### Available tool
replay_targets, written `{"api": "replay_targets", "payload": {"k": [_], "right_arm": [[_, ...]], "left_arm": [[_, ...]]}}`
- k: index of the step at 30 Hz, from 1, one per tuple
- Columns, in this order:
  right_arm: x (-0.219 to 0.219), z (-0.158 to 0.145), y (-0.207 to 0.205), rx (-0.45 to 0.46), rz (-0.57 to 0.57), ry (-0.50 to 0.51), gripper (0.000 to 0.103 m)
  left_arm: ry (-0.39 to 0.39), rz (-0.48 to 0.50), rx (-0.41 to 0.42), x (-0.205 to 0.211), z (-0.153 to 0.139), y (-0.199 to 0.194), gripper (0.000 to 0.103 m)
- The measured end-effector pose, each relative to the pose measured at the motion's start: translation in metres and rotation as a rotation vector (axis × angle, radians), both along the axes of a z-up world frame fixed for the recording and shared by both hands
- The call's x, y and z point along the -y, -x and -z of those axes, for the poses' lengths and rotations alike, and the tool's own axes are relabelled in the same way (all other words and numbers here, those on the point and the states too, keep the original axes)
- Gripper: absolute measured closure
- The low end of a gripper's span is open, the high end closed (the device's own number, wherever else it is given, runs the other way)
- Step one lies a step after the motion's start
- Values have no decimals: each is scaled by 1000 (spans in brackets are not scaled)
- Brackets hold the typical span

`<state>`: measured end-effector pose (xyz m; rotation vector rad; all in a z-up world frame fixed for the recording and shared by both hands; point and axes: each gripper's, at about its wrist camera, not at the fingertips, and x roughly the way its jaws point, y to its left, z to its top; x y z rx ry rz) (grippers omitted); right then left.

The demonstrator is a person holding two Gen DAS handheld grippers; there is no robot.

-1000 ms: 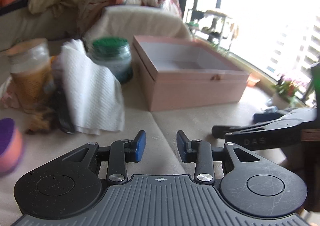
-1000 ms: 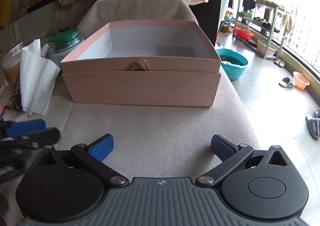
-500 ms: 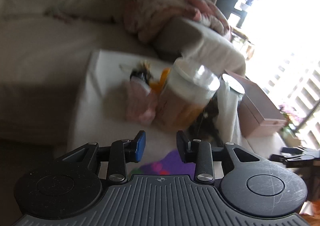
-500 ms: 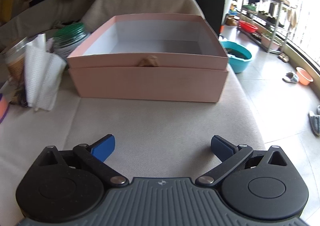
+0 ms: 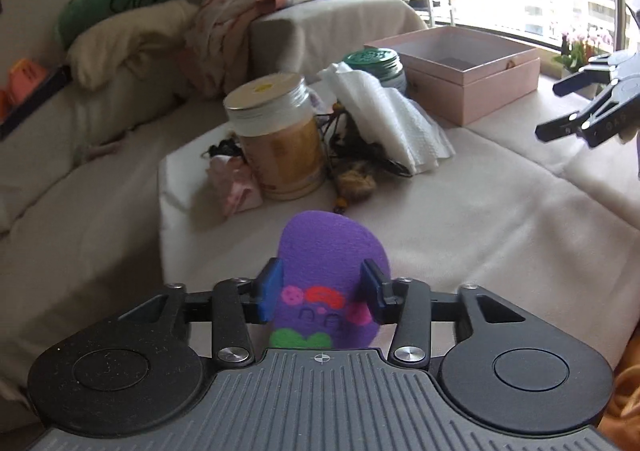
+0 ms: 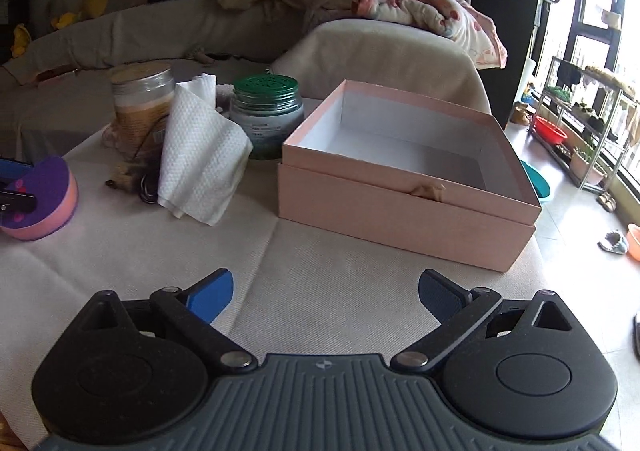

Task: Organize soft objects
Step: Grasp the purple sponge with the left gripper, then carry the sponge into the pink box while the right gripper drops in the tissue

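While opening, left gripper [image 5: 322,293], rounded purple sponge [image 5: 332,251]

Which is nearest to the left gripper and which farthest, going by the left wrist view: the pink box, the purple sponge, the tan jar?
1. Purple sponge: between the left gripper's opening jaws.
2. Tan jar: beyond it, slightly left, mid-table.
3. Pink box: farthest, back right by the window.
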<state>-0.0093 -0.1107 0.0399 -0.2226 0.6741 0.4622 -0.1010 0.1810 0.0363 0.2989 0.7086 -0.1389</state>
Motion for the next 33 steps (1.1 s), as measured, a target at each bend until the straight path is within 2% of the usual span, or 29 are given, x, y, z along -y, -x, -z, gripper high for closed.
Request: {"api": "replay_targets", "payload": {"k": [1, 3, 6, 7, 12, 14, 18, 22, 23, 25, 26, 30, 32, 33], "right_arm": [[0, 1, 1, 0, 0, -2, 3], [0, 1, 3, -2, -1, -7, 3], [3, 1, 6, 10, 2, -4, 3], [4, 1, 7, 14, 4, -2, 3], [5, 0, 8, 20, 6, -7, 3], [3, -1, 9, 29, -3, -3, 3], [-11, -17, 8, 73, -54, 5, 3], [-42, -47, 1, 156, -150, 20, 5], [-53, -52, -3, 170, -163, 23, 7], [-78, -57, -13, 168, -191, 12, 23], [-91, -57, -20, 147, -201, 1, 26], [-141, -45, -45, 74, -205, -13, 42], [-159, -36, -59, 49, -196, 23, 59], [-164, -33, -65, 25, -199, 38, 84]], "left_arm": [[5, -4, -17, 0, 2, -2, 41], [10, 1, -50, 1, 4, -4, 25], [-38, -15, -93, 4, 15, -12, 24], [-31, -35, -104, 1, 18, -15, 24], [175, -131, -116, -25, 17, -25, 31], [224, -145, -120, -32, 16, -26, 31], [307, -183, -68, -44, 6, -20, 32], [437, -258, 46, -64, -14, -16, 32], [454, -278, 78, -68, -18, -14, 32], [481, -311, 133, -72, -24, -13, 32], [498, -326, 149, -74, -26, -13, 32], [523, -359, 162, -80, -32, -19, 32], [519, -367, 173, -83, -35, -22, 32], [515, -376, 181, -86, -38, -24, 32]]}}
